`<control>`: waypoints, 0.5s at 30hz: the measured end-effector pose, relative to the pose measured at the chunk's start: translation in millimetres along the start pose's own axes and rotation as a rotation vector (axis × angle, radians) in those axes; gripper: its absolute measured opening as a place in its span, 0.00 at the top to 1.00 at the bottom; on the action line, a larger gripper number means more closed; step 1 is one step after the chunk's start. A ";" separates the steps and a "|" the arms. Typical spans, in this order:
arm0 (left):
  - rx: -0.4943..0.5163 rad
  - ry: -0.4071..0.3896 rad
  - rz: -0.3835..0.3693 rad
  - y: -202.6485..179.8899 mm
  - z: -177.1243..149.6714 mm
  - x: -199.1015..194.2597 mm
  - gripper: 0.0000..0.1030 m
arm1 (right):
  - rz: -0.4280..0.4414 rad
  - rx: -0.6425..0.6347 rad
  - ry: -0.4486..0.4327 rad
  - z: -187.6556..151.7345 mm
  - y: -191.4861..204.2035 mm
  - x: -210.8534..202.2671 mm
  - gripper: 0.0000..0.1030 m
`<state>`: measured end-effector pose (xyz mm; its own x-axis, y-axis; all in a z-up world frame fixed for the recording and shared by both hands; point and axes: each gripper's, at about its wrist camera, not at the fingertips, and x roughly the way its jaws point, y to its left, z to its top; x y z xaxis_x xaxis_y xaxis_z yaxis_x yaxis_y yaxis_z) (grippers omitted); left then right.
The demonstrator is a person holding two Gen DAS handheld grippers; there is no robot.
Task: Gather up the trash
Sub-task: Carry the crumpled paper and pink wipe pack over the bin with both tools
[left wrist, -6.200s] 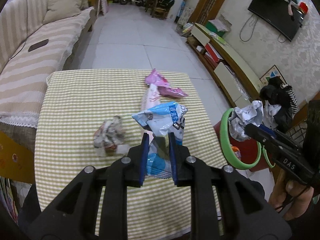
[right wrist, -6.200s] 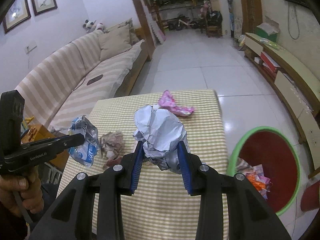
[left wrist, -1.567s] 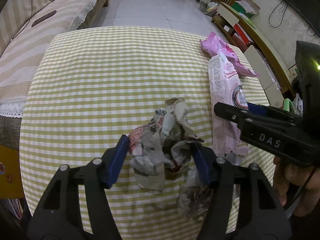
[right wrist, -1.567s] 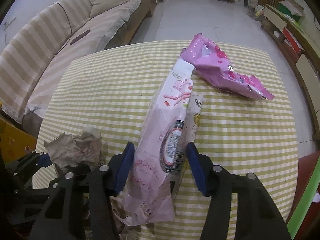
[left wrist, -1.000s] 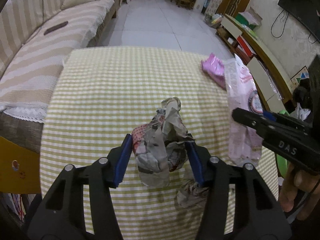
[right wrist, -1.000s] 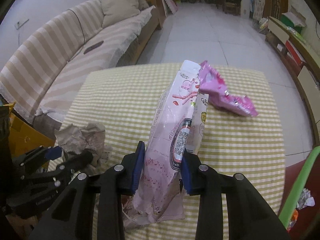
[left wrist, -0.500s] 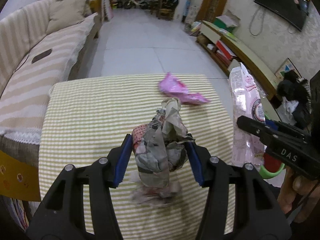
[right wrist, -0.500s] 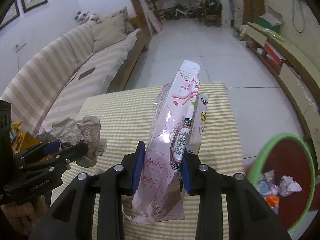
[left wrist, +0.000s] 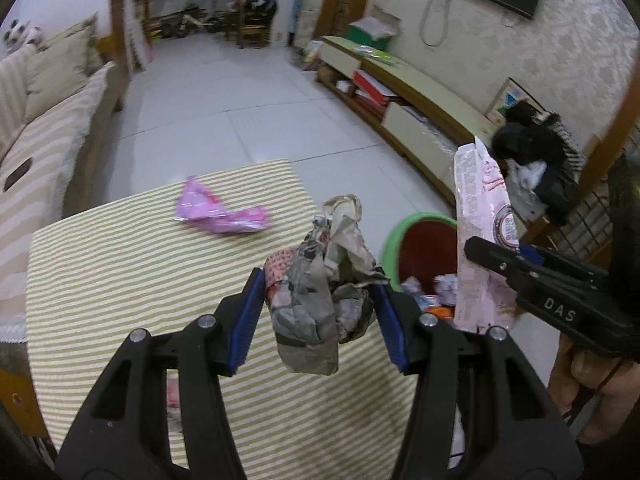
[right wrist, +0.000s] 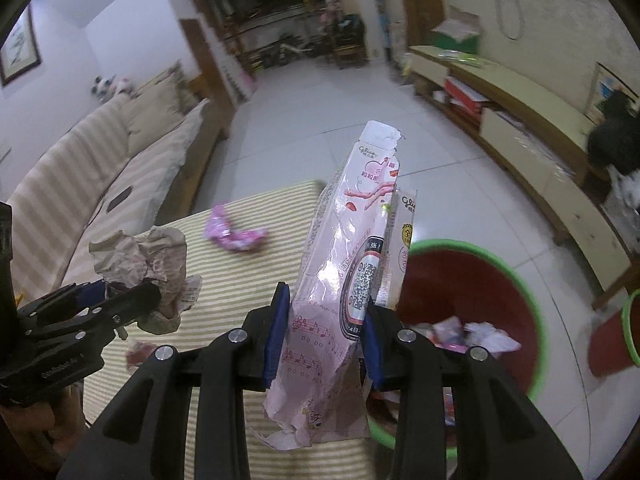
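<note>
Crumpled paper wad (left wrist: pixel 320 284): grey-brown, printed with a reddish patch, heavily creased; it is held above the table's right edge, near the bin.
Left gripper (left wrist: pixel 318 312): its blue-padded jaws are clamped on the wad from both sides; the wad is lifted clear of the cloth.
Table (left wrist: pixel 120 280): a yellow-and-white striped cloth is seen covering it; a small pinkish scrap (right wrist: pixel 138 350) is left near its front edge.
Magenta wrapper (left wrist: pixel 218 214): shiny, crinkled, lying flat toward the table's far side, untouched.
Pink snack bag (right wrist: pixel 340 280): long, pale pink, torn open at the top, printed with biscuit sticks and music notes; it is held upright at the table's right edge, beside the bin.
Right gripper (right wrist: pixel 324 332): its jaws are closed on the bag's lower part.
Bin (right wrist: pixel 524 292): red inside with a green rim, standing on the floor right of the table; scraps are seen inside.
Change from half a second ago: both held items have been carried rightward, and the bin is now shown closer in both views.
</note>
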<state>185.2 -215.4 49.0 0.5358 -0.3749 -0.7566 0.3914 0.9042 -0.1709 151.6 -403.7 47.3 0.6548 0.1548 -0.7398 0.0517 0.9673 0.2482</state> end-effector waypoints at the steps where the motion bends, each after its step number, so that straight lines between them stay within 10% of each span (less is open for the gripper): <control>1: 0.011 0.004 -0.013 -8.0 1.0 3.0 0.50 | -0.008 0.012 -0.003 -0.9 -8.3 -3.8 0.68; 15: 0.085 0.053 -0.156 -93.6 6.1 39.4 0.50 | -0.082 0.103 0.000 -21.2 -99.3 -28.7 0.68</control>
<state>174.2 -316.1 39.1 0.4243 -0.4963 -0.7574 0.5299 0.8143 -0.2367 111.7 -499.9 30.6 0.6451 0.0757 -0.7603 0.1825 0.9510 0.2495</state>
